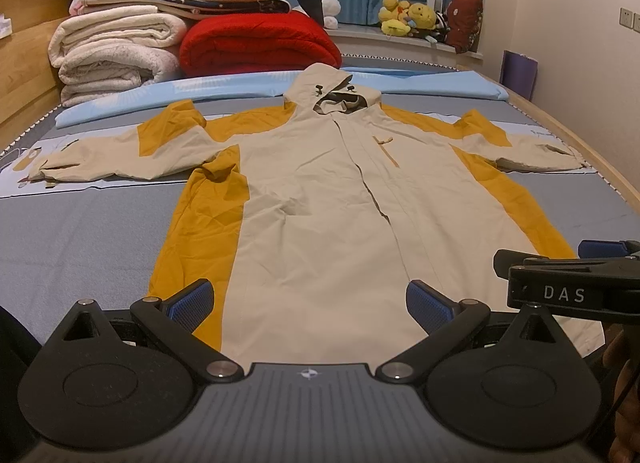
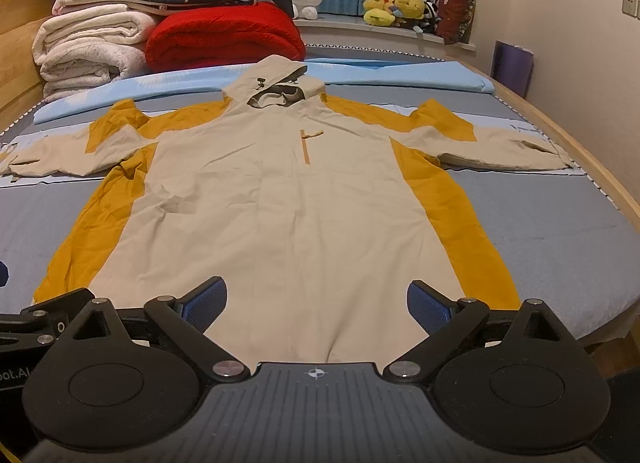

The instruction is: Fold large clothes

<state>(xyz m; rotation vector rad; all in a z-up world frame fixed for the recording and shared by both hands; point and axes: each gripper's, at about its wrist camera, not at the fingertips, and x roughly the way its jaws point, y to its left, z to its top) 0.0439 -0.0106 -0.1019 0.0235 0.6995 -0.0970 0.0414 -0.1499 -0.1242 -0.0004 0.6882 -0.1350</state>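
Observation:
A beige and mustard-yellow hooded jacket (image 1: 320, 191) lies flat, front up, on the grey bed (image 1: 80, 231), sleeves spread to both sides and hood at the far end. It also shows in the right wrist view (image 2: 288, 203). My left gripper (image 1: 308, 305) is open and empty, held just above the jacket's near hem. My right gripper (image 2: 316, 305) is open and empty above the hem too, a little to the right. The right gripper's body (image 1: 568, 283) shows at the right edge of the left wrist view.
Folded white blankets (image 1: 116, 55) and a red quilt (image 1: 256, 43) are stacked at the far left of the bed. A light blue mat (image 1: 440, 83) lies behind the hood. Plush toys (image 1: 408, 15) sit on the window ledge. A wooden bed frame (image 1: 580, 143) runs along the right.

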